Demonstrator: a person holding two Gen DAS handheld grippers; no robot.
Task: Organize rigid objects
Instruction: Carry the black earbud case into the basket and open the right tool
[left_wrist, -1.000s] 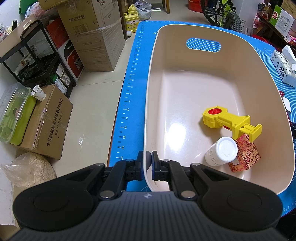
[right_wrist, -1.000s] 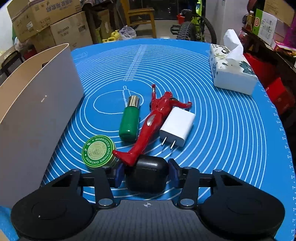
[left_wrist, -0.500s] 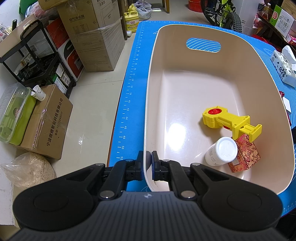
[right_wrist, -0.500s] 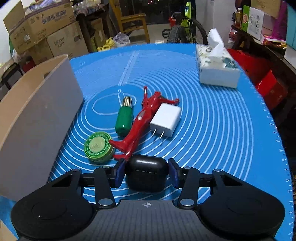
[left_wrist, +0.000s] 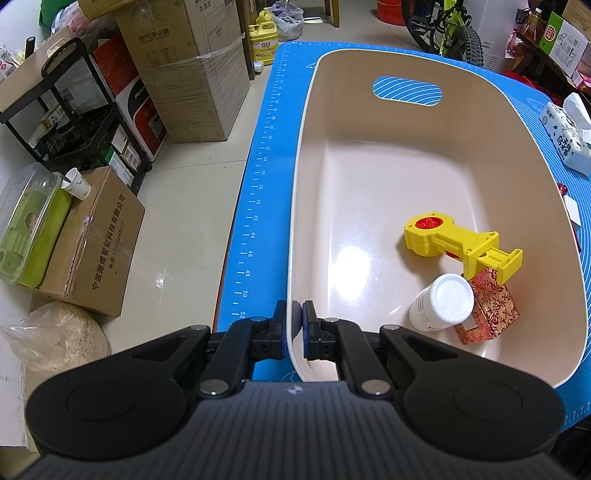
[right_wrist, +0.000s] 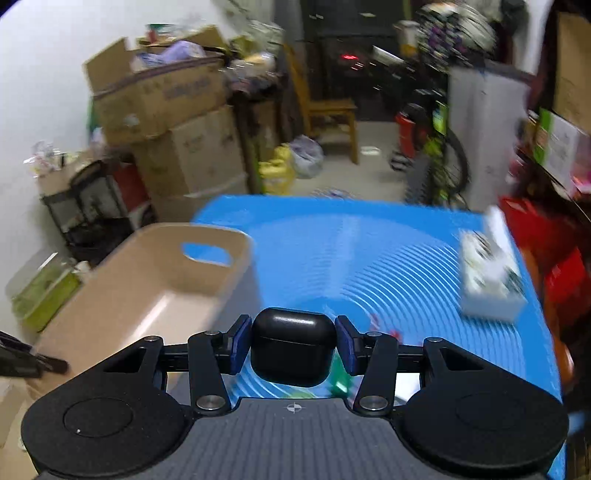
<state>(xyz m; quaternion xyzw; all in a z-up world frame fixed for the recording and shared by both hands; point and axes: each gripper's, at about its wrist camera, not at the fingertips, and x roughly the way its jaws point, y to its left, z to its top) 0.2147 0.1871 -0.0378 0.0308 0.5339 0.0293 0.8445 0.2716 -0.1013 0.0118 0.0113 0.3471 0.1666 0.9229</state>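
A beige plastic bin (left_wrist: 369, 206) stands on the blue mat (left_wrist: 258, 206). Inside it lie a yellow plastic part (left_wrist: 450, 240), a white bottle (left_wrist: 441, 304) and a red patterned box (left_wrist: 489, 314). My left gripper (left_wrist: 294, 321) is shut on the bin's near rim. In the right wrist view, my right gripper (right_wrist: 291, 341) is shut on a black earbud case (right_wrist: 291, 347), held in the air above the mat (right_wrist: 388, 251) and to the right of the bin (right_wrist: 147, 295). That view is blurred by motion. Green and red items under the case are mostly hidden.
A tissue box (right_wrist: 487, 273) sits at the mat's right side, and shows as tissue box (left_wrist: 567, 136) in the left wrist view. Cardboard boxes (left_wrist: 192, 74), a black rack (left_wrist: 74, 122) and a bicycle (left_wrist: 447, 26) crowd the floor beyond the table's edges.
My right gripper has risen off the mat with the black earbud case and tilted up, so the green tin, green bottle, red figure and white charger dropped from sight. The left gripper stayed put.
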